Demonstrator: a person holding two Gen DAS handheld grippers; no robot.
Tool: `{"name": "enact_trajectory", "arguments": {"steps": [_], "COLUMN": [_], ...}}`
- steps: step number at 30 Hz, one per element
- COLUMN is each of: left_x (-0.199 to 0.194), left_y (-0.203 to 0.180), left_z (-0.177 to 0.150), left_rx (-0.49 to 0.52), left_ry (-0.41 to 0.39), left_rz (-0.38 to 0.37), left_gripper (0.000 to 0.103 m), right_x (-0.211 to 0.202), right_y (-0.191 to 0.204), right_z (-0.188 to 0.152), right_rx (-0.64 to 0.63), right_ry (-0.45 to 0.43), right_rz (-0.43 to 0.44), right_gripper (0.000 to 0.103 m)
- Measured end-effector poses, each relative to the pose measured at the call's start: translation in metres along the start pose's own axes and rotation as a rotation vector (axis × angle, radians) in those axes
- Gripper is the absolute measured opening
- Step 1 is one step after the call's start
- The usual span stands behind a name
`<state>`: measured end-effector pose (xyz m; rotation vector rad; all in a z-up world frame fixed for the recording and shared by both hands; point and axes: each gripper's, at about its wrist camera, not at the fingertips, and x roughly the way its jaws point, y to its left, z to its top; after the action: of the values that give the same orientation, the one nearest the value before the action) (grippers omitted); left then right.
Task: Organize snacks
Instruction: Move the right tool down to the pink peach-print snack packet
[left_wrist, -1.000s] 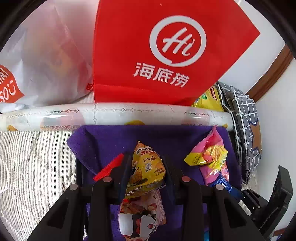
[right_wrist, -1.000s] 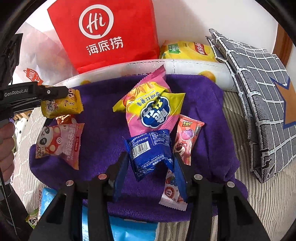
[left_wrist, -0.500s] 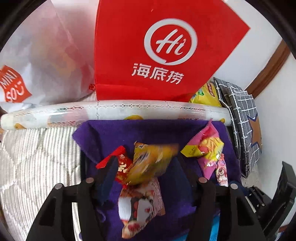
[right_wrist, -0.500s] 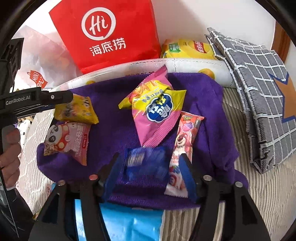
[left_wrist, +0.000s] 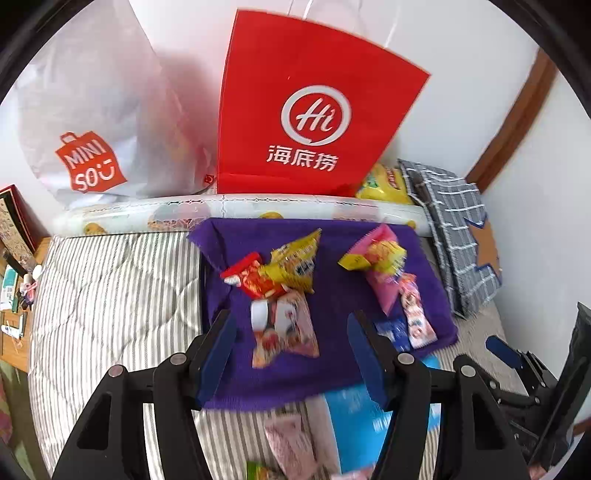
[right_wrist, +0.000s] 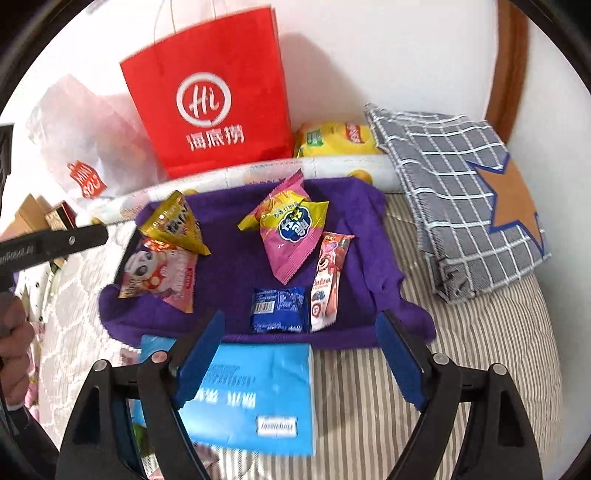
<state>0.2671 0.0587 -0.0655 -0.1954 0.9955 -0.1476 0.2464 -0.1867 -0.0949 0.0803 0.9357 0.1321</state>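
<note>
A purple towel (right_wrist: 236, 273) lies on the striped bed with snack packets on it. A yellow packet (right_wrist: 177, 225) rests on a pink panda packet (right_wrist: 159, 273) at the left. A pink-and-yellow packet (right_wrist: 291, 229), a strawberry bar (right_wrist: 328, 273) and a small blue packet (right_wrist: 279, 310) lie at the right. My left gripper (left_wrist: 291, 354) is open and empty, above and short of the panda packet (left_wrist: 284, 328) and yellow packet (left_wrist: 295, 262). My right gripper (right_wrist: 299, 354) is open and empty, short of the blue packet.
A red paper bag (right_wrist: 210, 107), a white Miniso bag (left_wrist: 92, 129) and a rolled mat (left_wrist: 240, 210) stand behind the towel. A yellow chip bag (right_wrist: 336, 138) and a grey checked cushion (right_wrist: 454, 199) lie at the right. A light-blue pouch (right_wrist: 255, 391) and more snacks lie near me.
Both grippers opened and pulled back. The left let go of the yellow packet, now lying on the towel. The right let go of the blue packet, now on the towel's near edge.
</note>
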Motion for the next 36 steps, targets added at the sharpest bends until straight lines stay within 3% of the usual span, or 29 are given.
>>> {"name": "enact_trajectory", "arguments": {"steps": [9, 18, 33, 36], "left_x": [-0.054, -0.087, -0.109, -0.111], "left_y": [-0.005, -0.007, 0.013, 0.015], "left_z": [-0.035, -0.072, -0.106, -0.110], "left_rx": [0.005, 0.011, -0.020, -0.015], "left_ry": [-0.039, -0.065, -0.066, -0.065], "left_rz": [-0.020, -0.026, -0.021, -0.018], "left_gripper": [0.061, 0.062, 0.062, 0.062], "right_x": [-0.053, -0.096, -0.096, -0.089], "right_y": [0.004, 0.003, 0.037, 0.042], "right_z": [-0.032, -0.064, -0.111, -0.118], "right_rx": [-0.037, 0.004, -0.044, -0.042], "right_ry": [-0.065, -0.109, -0.050, -0.029], "right_rz": [-0.074, -0.017, 0.040, 0.054], "right_gripper": [0.083, 0.083, 0.083, 0.077]}}
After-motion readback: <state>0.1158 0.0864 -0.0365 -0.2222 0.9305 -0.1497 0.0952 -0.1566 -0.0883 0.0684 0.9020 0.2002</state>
